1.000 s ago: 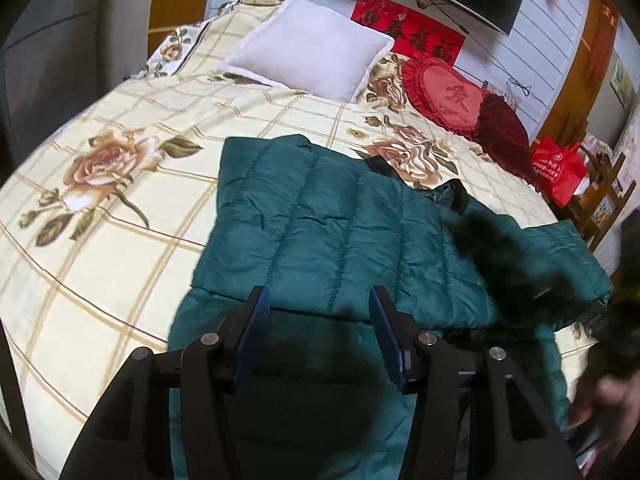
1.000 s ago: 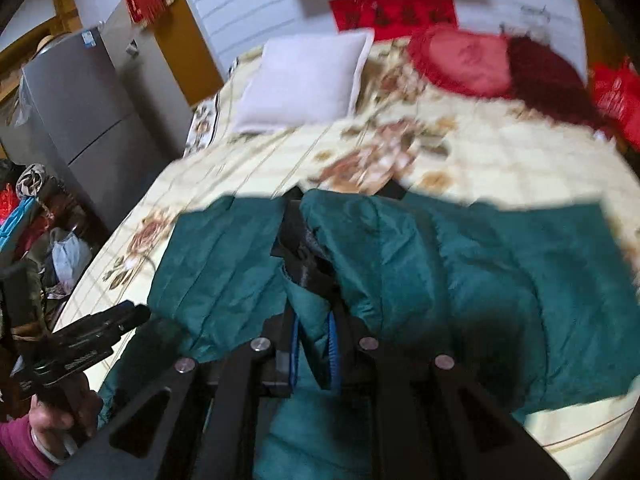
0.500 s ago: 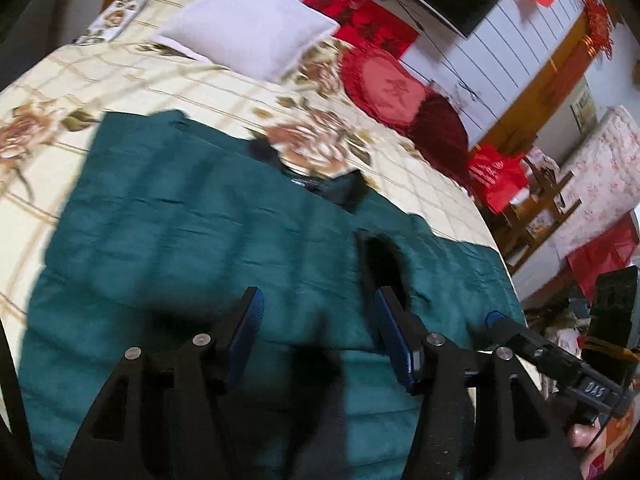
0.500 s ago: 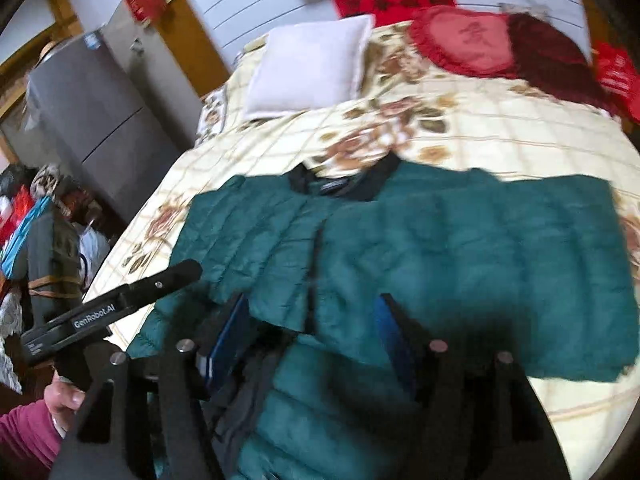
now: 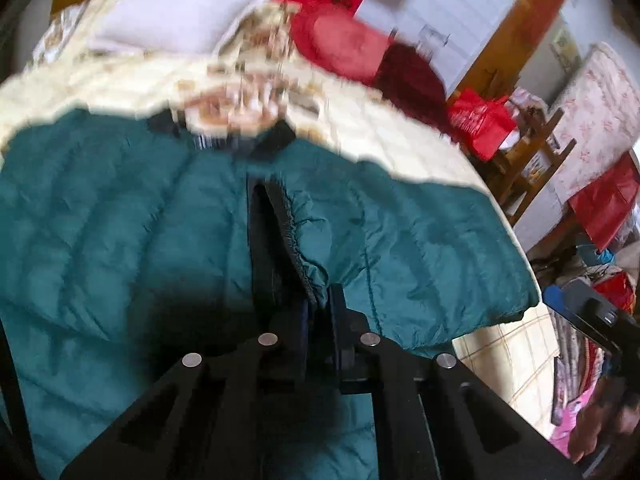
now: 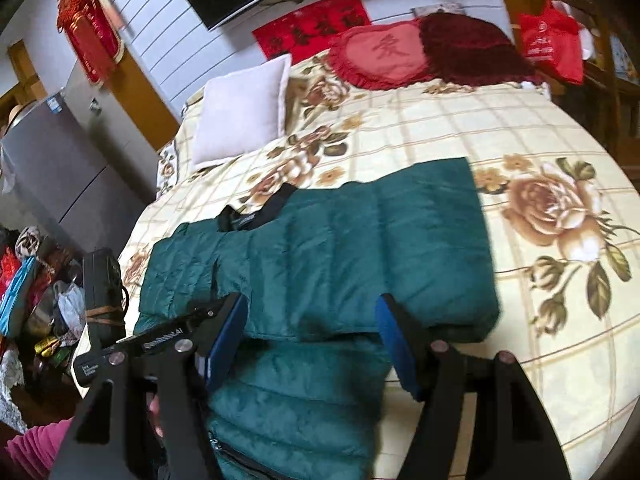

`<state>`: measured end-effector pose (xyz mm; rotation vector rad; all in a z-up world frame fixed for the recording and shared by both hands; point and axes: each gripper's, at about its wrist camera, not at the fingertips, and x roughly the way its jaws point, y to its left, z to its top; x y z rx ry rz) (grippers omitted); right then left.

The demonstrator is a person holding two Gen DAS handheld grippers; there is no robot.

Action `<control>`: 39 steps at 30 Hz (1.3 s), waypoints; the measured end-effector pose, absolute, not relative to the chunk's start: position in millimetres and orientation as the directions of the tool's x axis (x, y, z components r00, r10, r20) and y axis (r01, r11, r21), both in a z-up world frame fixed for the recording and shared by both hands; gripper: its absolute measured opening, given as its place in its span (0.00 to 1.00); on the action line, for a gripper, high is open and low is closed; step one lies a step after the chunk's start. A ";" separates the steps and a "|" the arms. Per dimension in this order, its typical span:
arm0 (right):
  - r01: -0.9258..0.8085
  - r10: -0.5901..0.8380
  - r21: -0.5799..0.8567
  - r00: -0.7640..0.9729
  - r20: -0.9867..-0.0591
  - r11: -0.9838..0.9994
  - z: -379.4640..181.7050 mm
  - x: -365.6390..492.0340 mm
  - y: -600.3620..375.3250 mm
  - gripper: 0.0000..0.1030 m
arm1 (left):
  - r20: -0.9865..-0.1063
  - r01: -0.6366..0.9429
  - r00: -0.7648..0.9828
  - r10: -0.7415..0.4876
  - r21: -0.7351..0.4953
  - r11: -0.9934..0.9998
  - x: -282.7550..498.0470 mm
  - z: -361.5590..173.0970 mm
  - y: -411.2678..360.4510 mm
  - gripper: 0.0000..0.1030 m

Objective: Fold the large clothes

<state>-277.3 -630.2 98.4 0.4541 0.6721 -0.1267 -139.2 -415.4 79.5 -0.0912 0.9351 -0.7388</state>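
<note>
Here, nearest the lens in the left wrist view, the left gripper [image 5: 318,312] has its jaws drawn almost together on a gathered, elastic-trimmed edge of the dark green quilted puffer jacket [image 5: 120,216], probably a sleeve cuff, though motion blur makes that hard to confirm. The right gripper [image 6: 312,336] hovers with its blue-padded jaws spread wide and nothing between them, just above the jacket's lower half. The jacket lies across the near side of the cream floral-print bedspread [image 6: 520,140], its sleeves already folded in over the chest and its dark collar [image 6: 256,212] pointing toward the head of the bed. To fold well, the pinched edge should be carried low and flat across the body so the padding does not bunch, with the right gripper pressing the crease line. Farther off, a pale square pillow [image 6: 240,108] and a red heart-shaped cushion [image 6: 380,54] rest at the head edge.
</note>
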 end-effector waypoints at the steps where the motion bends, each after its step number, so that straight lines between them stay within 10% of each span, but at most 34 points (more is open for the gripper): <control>1: 0.264 0.025 0.366 0.781 -0.624 0.892 99.6 -279.2 -633.6 0.68 | -0.682 0.550 0.400 -0.613 -0.357 0.755 -140.2 89.1 -409.2 0.25; 11: 0.299 -0.008 0.370 0.787 -0.617 0.879 94.9 -247.9 -632.6 0.68 | -0.643 0.483 0.565 -0.517 -0.250 0.839 -101.7 136.2 -320.9 0.25; 26: 0.246 0.049 0.302 0.697 -0.715 0.921 37.8 -152.6 -567.8 0.68 | -0.741 0.297 0.568 -0.359 -0.222 0.929 -45.2 68.1 -225.2 0.25; 39: 0.280 -0.056 0.240 0.751 -0.658 0.930 90.4 -171.8 -580.4 0.68 | -0.675 0.307 0.637 -0.372 -0.221 0.926 -51.5 110.5 -224.5 0.60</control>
